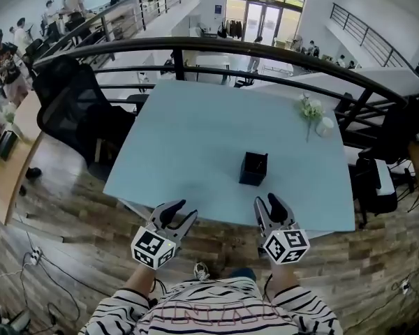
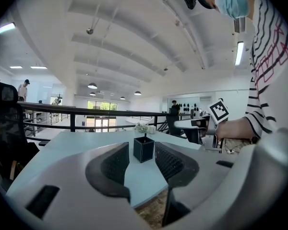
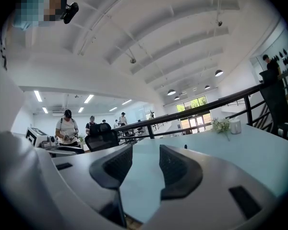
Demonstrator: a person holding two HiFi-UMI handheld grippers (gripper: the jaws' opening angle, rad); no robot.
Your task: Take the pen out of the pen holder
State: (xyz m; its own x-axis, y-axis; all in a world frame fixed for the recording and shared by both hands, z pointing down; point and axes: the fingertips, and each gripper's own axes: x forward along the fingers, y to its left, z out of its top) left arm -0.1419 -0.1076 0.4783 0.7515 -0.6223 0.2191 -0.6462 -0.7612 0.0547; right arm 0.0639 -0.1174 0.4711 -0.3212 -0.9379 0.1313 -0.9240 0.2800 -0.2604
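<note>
A black square pen holder stands on the light blue table, right of middle and a little back from the near edge. In the left gripper view the pen holder sits some way ahead, framed between the jaws, and a thin dark pen tip pokes above its rim. My left gripper hovers at the table's near edge, open and empty. My right gripper is beside it, just short of the holder, also open with nothing between its pads.
A flower sprig and a white cup lie at the table's far right corner. A black office chair stands left of the table. A black railing curves behind it. People work at desks far left.
</note>
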